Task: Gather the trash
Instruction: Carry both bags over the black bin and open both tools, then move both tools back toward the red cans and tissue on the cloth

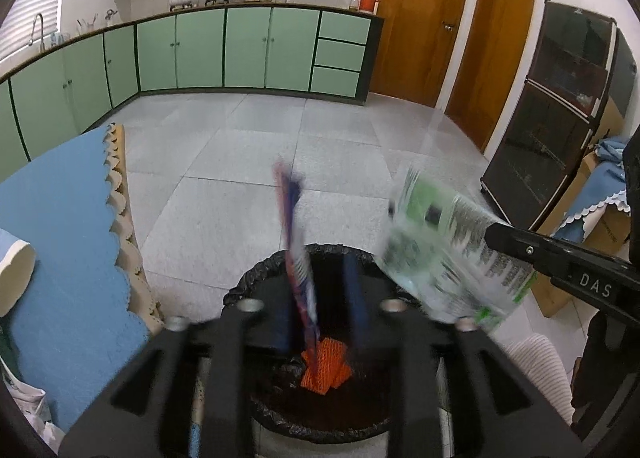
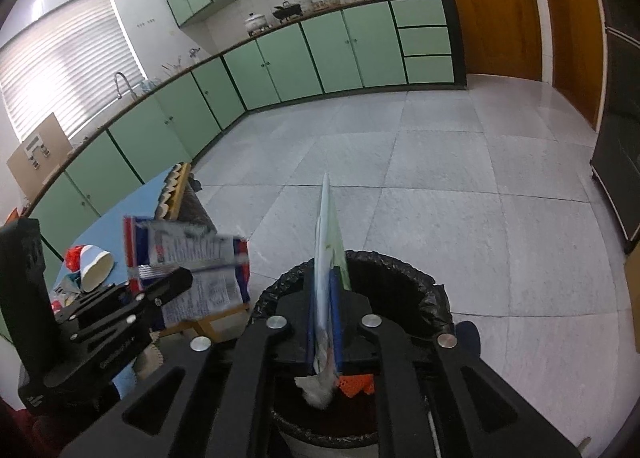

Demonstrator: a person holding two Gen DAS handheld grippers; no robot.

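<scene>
Paper cup [image 2: 95, 270] in right view only

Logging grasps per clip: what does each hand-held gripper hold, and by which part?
Right hand-held gripper: green-and-white wrapper, apparently pinched near its lower end. Left hand-held gripper: pads apart, blue-and-red wrapper loose between them, unheld.

Trash bin [image 1: 280, 270]: near rim and most of the interior hidden behind the left gripper [image 1: 320, 314] body; base out of frame
- Red-and-blue wrapper [image 1: 298, 258] above the bin: motion-blurred, print unreadable
- Green-and-white wrapper [image 1: 448, 250] right of the bin: blurred, text illegible, far end covered by the right gripper [image 2: 324, 318]
- Paper cup [image 1: 14, 278] left of the bin: cut by the frame edge
</scene>
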